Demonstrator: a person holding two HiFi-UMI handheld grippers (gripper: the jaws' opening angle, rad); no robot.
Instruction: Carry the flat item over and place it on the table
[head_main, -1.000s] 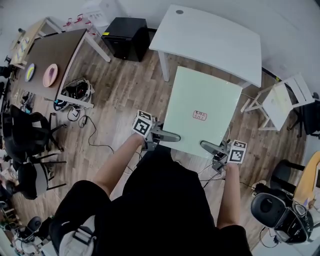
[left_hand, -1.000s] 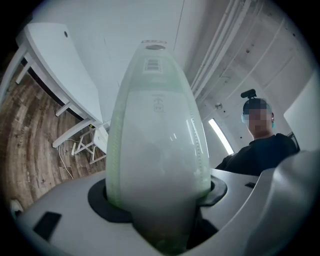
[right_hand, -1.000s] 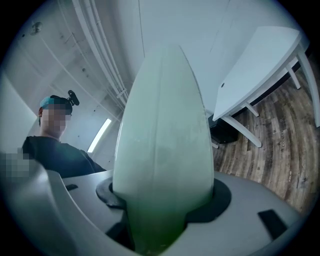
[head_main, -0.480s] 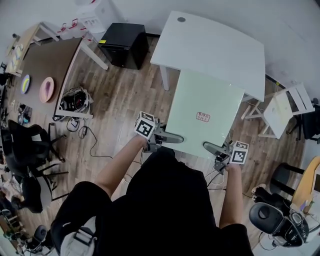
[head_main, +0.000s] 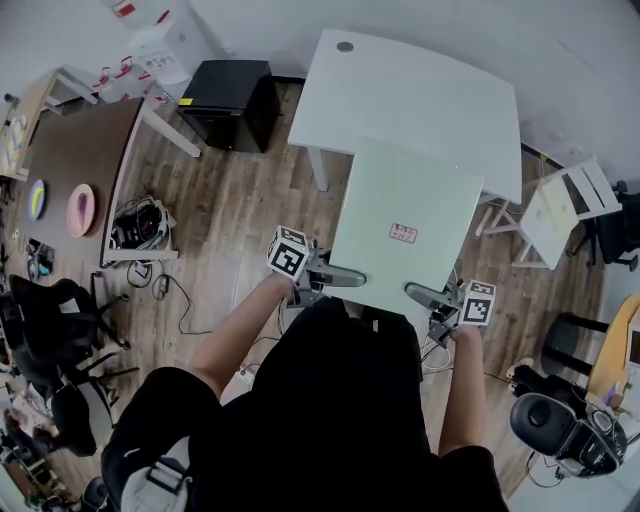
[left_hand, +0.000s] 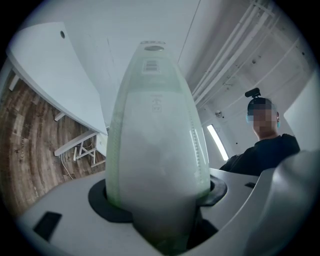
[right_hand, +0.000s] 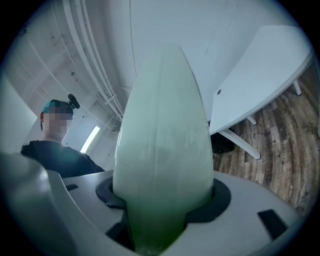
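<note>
The flat item is a large pale green board (head_main: 410, 225) with a small red label, held level in front of me. My left gripper (head_main: 350, 278) is shut on its near left edge and my right gripper (head_main: 415, 293) on its near right edge. In the head view the board's far edge overlaps the near edge of the white table (head_main: 420, 85). In the left gripper view the board (left_hand: 155, 140) rises edge-on between the jaws, with the white table (left_hand: 45, 75) to its left. The right gripper view shows the board (right_hand: 162, 150) the same way, with the table (right_hand: 265, 80) at right.
A black cabinet (head_main: 222, 92) stands left of the white table. A brown table (head_main: 70, 150) with plates is at far left, with cables (head_main: 140, 222) on the wood floor beside it. A white folding stand (head_main: 560, 205) and office chairs (head_main: 560, 430) are at right.
I have walked toward the white table with the board held in both grippers. The board's far edge now reaches further over the table's near edge. The grips have not changed.
</note>
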